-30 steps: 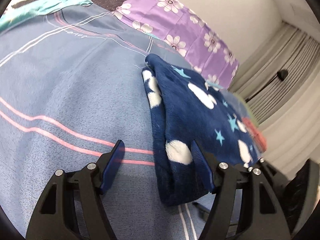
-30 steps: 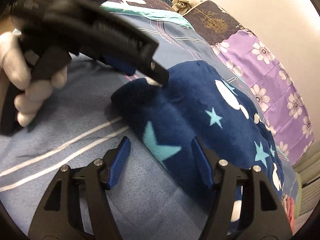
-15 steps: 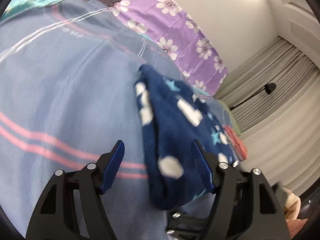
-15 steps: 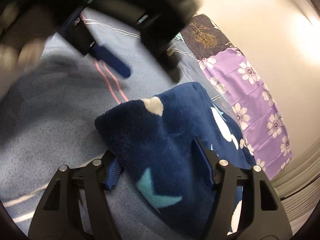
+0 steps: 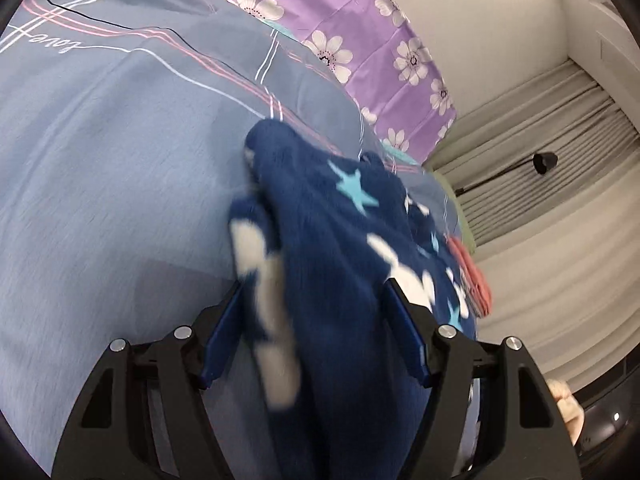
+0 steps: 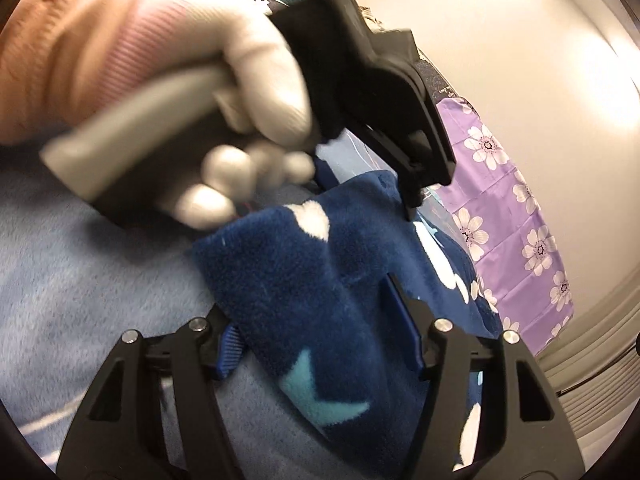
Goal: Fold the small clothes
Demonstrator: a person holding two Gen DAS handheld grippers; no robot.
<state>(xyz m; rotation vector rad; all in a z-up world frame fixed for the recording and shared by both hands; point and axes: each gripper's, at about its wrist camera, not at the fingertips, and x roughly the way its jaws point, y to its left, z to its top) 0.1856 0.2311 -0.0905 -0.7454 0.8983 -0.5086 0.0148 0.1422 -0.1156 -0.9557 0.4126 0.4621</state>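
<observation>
A dark blue fleece garment (image 5: 340, 240) with white spots and light blue stars lies folded on the blue-grey bed sheet (image 5: 100, 160). My left gripper (image 5: 314, 286) stands open astride the garment's near end, with the fabric bunched between its blue pads. My right gripper (image 6: 308, 304) is open around a near corner of the same garment (image 6: 304, 272); its left pad is tucked under the fabric edge. A white-gloved hand (image 6: 248, 80) holds the left gripper (image 6: 416, 196) just above the garment's far edge, blurred.
A purple floral cloth (image 5: 360, 20) lies along the wall beyond the sheet. An orange-red cloth (image 5: 474, 276) sits behind the garment near the pale curtains (image 5: 540, 200). A black lamp (image 5: 544, 162) hangs by the curtains. A peach sleeve (image 6: 48, 60) fills the right view's upper left.
My left gripper has swept sideways from the bare sheet and now straddles the garment. My right gripper slid onto the garment's corner early on, then held still.
</observation>
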